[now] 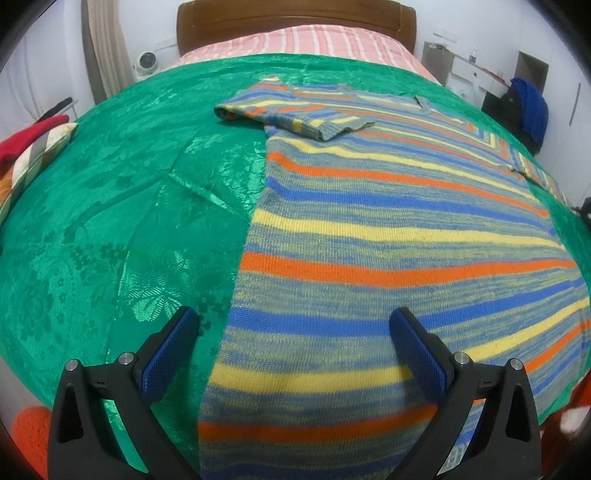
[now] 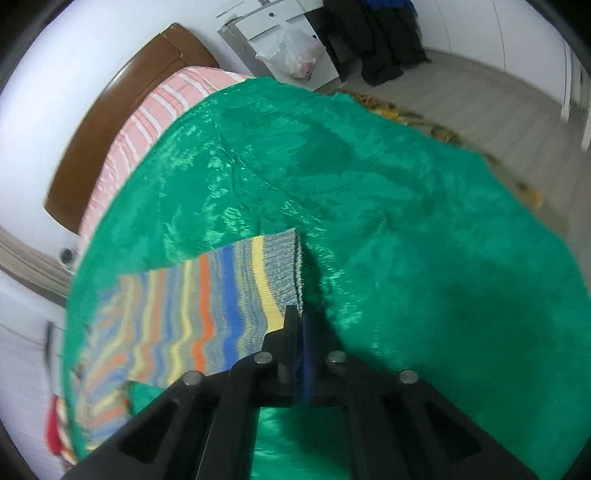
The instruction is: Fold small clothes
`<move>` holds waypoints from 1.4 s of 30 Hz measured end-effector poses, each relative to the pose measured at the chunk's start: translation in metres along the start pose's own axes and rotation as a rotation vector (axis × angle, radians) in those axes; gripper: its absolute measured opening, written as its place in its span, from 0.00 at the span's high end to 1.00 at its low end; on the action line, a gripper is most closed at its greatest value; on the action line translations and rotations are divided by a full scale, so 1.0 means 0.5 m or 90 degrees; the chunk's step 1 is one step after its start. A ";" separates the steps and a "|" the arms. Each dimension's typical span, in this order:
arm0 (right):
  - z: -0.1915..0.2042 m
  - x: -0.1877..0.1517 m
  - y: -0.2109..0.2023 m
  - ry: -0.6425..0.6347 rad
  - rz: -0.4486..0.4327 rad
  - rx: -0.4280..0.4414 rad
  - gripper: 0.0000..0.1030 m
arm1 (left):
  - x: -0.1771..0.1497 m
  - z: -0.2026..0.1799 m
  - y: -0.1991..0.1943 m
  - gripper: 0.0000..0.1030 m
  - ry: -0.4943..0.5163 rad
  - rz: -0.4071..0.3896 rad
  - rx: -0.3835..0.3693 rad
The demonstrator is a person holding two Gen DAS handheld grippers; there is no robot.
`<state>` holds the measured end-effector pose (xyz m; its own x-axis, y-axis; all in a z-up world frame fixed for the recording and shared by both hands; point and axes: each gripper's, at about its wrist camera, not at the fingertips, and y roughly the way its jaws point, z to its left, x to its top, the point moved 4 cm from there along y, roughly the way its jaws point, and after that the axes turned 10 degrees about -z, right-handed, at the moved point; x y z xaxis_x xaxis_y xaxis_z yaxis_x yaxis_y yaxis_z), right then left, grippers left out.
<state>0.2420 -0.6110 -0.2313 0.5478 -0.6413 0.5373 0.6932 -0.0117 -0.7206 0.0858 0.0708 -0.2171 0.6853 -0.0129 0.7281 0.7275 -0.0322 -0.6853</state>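
On the bed: striped knit sweater [image 1: 388, 229], soft, limp
Left gripper [image 1: 295, 354]: fingers spread
Right gripper [image 2: 300, 314]: pinching ribbed sleeve cuff [image 2: 288, 266]
Best hold: hem corners

This is a bedroom in a home. A bed with a brown wooden headboard [image 1: 295, 22] fills both views, made up with a pink-and-white striped sheet [image 1: 314, 40] and a shiny green floral bedspread [image 1: 110, 206] laid over it. A beige curtain [image 1: 107, 48] hangs to the left of the headboard, with a small white fan [image 1: 146, 62] standing beside it. Along the white walls on the right stand white cabinets [image 2: 280, 18] with a plastic bag [image 2: 295, 51] in front, dark clothes [image 2: 376, 48] hang nearby, and a blue garment [image 1: 530, 107] is draped further along. The floor [image 2: 498, 107] is pale planking
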 end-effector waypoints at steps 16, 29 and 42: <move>-0.069 -0.014 -0.161 0.003 -0.098 -0.042 0.33 | 0.000 -0.001 -0.003 0.00 0.004 -0.002 0.003; 0.059 -0.201 -0.313 -0.185 -0.168 0.003 0.33 | -0.001 0.000 -0.003 0.00 0.006 -0.006 0.006; 0.061 -0.316 -0.293 -0.221 -0.165 0.003 0.33 | -0.002 -0.001 -0.003 0.00 0.011 -0.013 0.010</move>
<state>0.0684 -0.4847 -0.1972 0.4800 -0.3209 0.8165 0.8304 -0.1339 -0.5408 0.0840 0.0702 -0.2166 0.6703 -0.0293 0.7415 0.7414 -0.0166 -0.6708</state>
